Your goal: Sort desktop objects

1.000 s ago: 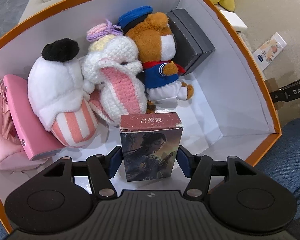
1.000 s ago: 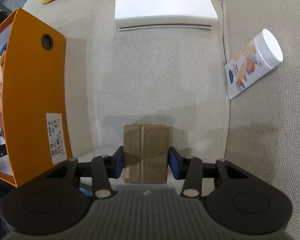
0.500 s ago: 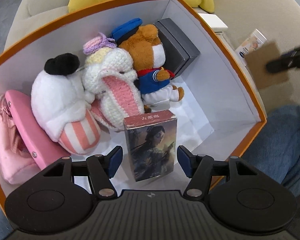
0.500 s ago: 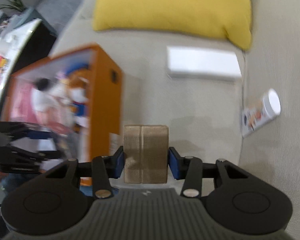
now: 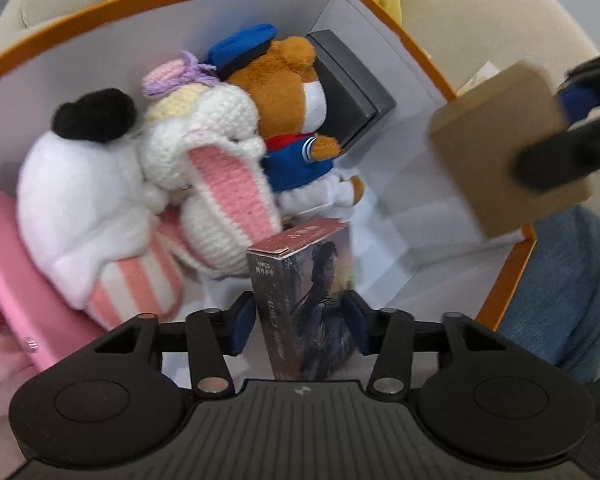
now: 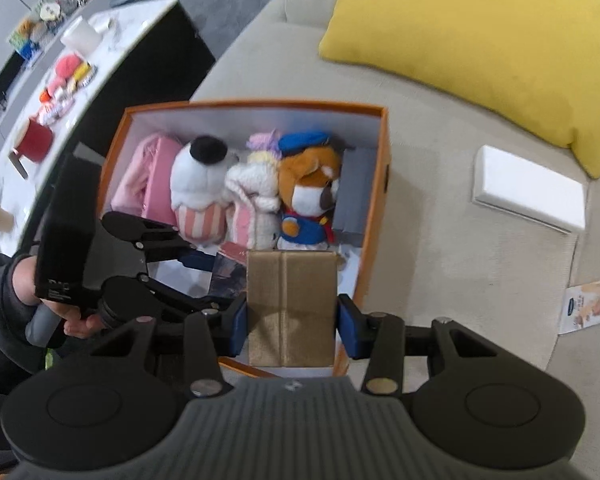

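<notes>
An orange box (image 5: 432, 76) with a white inside stands on the sofa and also shows in the right wrist view (image 6: 382, 184). It holds plush toys (image 5: 204, 160), a dark grey box (image 5: 352, 88) and a pink pouch (image 5: 16, 280). My left gripper (image 5: 299, 322) is open inside the box, its fingers apart around a picture card box (image 5: 304, 296) that stands turned between them. My right gripper (image 6: 292, 322) is shut on a brown cardboard box (image 6: 291, 304) and holds it above the orange box's near right corner; this brown box also shows in the left wrist view (image 5: 500, 144).
On the beige sofa (image 6: 440, 240) lie a yellow cushion (image 6: 480, 36), a white flat box (image 6: 530, 196) and a printed tube (image 6: 588, 304). A marble table with cups and small items (image 6: 60, 80) stands at the left. A blue-jeaned leg (image 5: 560, 292) is beside the box.
My right gripper lifted the brown box off the sofa and carried it left over the orange box. My left gripper let go of the card box, which turned.
</notes>
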Demonstrator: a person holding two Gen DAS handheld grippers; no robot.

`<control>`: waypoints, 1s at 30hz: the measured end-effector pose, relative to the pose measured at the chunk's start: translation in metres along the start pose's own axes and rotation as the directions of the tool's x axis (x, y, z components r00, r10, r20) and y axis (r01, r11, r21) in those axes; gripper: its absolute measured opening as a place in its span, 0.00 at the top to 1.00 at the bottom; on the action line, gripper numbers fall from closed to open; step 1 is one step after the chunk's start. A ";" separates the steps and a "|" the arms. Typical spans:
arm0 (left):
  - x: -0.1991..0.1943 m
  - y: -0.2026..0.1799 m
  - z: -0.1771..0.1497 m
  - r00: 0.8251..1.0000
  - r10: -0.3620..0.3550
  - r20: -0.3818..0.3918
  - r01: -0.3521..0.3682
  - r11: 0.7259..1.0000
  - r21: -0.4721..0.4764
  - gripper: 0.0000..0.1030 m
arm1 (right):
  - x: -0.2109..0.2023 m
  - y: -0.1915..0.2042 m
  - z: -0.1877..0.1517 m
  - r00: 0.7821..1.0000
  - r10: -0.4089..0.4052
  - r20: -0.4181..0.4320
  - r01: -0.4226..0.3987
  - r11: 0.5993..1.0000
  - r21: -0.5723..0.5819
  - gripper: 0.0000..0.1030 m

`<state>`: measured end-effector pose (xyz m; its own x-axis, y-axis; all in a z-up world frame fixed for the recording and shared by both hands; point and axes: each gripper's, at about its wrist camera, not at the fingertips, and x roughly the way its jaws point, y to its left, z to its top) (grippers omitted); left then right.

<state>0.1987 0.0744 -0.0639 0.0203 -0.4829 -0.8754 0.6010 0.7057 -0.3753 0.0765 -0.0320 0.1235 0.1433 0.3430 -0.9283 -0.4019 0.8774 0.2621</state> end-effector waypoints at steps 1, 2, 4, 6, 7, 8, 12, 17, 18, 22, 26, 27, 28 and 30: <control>0.001 0.001 0.000 1.000 -0.011 0.004 0.011 1.000 -0.010 0.53 | 0.005 0.001 0.001 1.000 -0.011 -0.010 0.011 1.000 -0.008 0.54; 0.001 0.001 0.001 1.000 -0.013 0.008 0.013 1.000 -0.013 0.54 | 0.010 0.003 0.002 1.000 -0.024 -0.017 0.024 1.000 -0.015 0.54; -0.001 0.001 0.001 1.000 -0.018 0.021 0.019 1.000 -0.020 0.61 | 0.016 0.005 0.005 0.998 -0.041 -0.036 0.040 0.999 -0.031 0.54; -0.007 0.001 0.002 0.999 -0.038 0.032 0.039 0.998 -0.041 0.73 | 0.020 0.007 0.007 0.998 -0.044 -0.055 0.042 0.998 -0.039 0.54; -0.010 0.001 0.002 0.999 -0.040 0.037 0.043 0.997 -0.060 0.75 | 0.023 0.010 0.009 0.996 -0.054 -0.066 0.050 0.998 -0.049 0.54; -0.012 0.001 0.003 0.999 -0.026 0.041 0.029 0.997 -0.075 0.75 | 0.027 0.014 0.010 0.995 -0.068 -0.076 0.063 0.996 -0.061 0.54; -0.017 0.007 0.002 0.998 -0.033 0.061 0.044 0.982 -0.185 0.75 | 0.048 0.026 0.013 0.980 -0.147 -0.137 0.132 0.985 -0.114 0.54; -0.022 0.005 -0.005 0.993 -0.002 0.119 0.037 0.954 -0.297 0.75 | 0.073 0.031 0.013 0.957 -0.206 -0.204 0.178 0.973 -0.148 0.54; -0.022 0.004 -0.006 0.992 0.005 0.127 0.035 0.951 -0.308 0.76 | 0.078 0.032 0.013 0.952 -0.217 -0.215 0.187 0.970 -0.153 0.54; -0.022 0.010 -0.011 0.990 0.011 0.143 0.042 0.931 -0.363 0.75 | 0.088 0.035 0.015 0.939 -0.254 -0.231 0.218 0.961 -0.170 0.54; -0.022 0.012 -0.014 0.989 0.003 0.148 0.054 0.924 -0.377 0.75 | 0.092 0.039 0.017 0.925 -0.285 -0.251 0.241 0.951 -0.193 0.54; -0.021 0.012 -0.014 0.989 0.000 0.148 0.057 0.924 -0.379 0.75 | 0.093 0.039 0.018 0.923 -0.290 -0.253 0.245 0.949 -0.197 0.55; -0.020 0.012 -0.015 0.989 -0.005 0.146 0.061 0.923 -0.381 0.75 | 0.092 0.039 0.019 0.922 -0.296 -0.249 0.249 0.947 -0.204 0.55; -0.020 0.012 -0.016 0.989 -0.012 0.146 0.069 0.919 -0.388 0.75 | 0.091 0.038 0.019 0.922 -0.299 -0.245 0.252 0.946 -0.205 0.54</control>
<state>0.1932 0.1005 -0.0560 0.1294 -0.5623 -0.8167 0.2442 0.8164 -0.5234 0.0918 0.0386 0.0541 0.0306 -0.0278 -0.9991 -0.5297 0.8473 -0.0398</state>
